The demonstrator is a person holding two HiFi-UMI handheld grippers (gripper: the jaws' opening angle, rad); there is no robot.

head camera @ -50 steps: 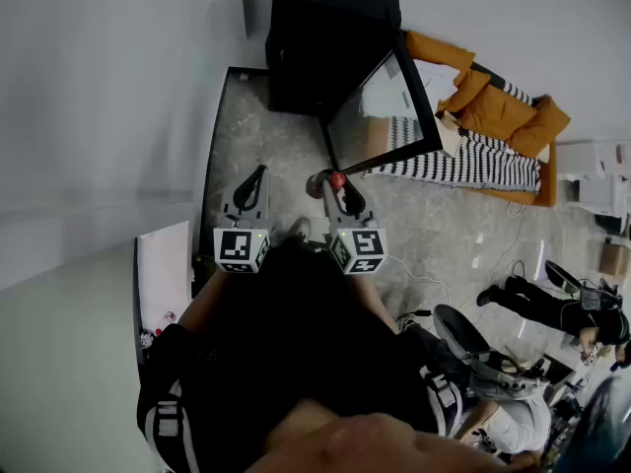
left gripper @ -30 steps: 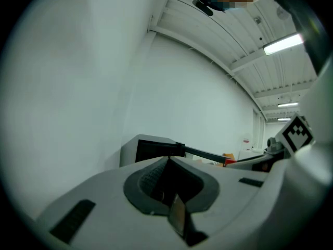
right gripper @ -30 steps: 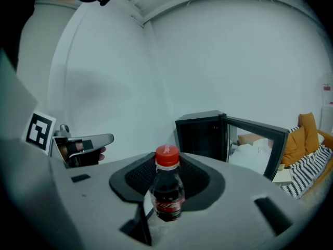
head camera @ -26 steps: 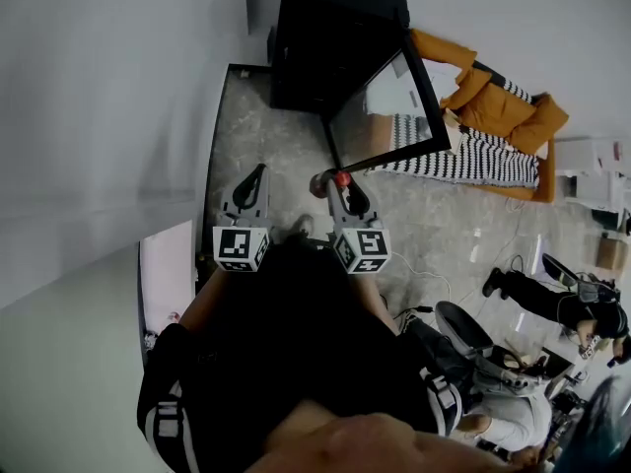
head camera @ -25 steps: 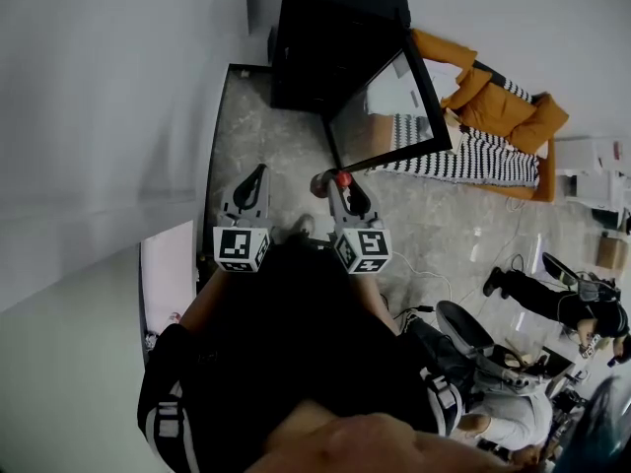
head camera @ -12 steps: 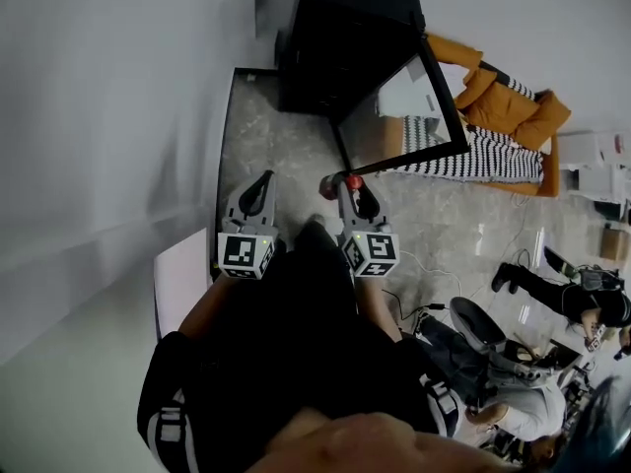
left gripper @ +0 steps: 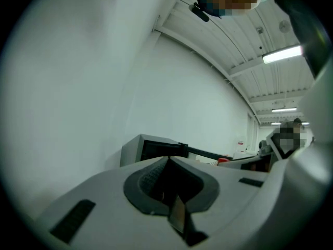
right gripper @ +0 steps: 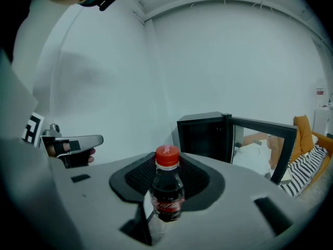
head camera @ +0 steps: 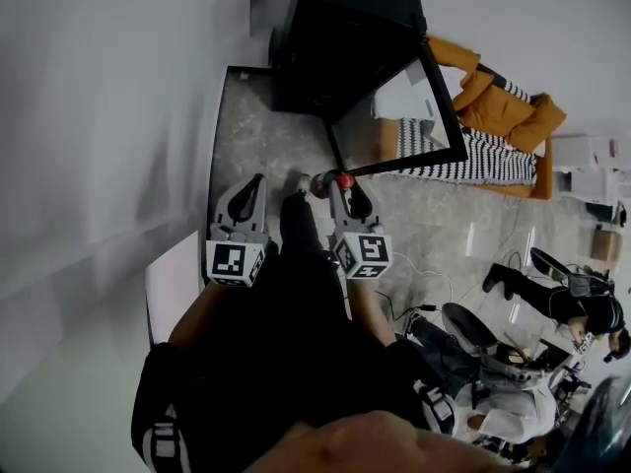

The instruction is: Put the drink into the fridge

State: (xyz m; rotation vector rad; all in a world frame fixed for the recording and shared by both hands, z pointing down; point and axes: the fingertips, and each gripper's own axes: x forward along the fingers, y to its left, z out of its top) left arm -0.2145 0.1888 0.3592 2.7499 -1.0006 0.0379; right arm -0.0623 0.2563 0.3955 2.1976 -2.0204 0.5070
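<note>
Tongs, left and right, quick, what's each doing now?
Left tongs: closed, empty.
Right tongs: closed on the small dark plastic cola bottle with a red cap.

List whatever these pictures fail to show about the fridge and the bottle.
- Fridge interior: too dark in head and right gripper views; shelves, contents unreadable.
- Bottle body: head view, covered by the right gripper; only its cap shows.
- Bottle base: right gripper view, sunk behind that gripper.

Open floor (head camera: 256, 136) leads to the fridge (head camera: 335, 47), its door (head camera: 394, 116) swung wide.
</note>
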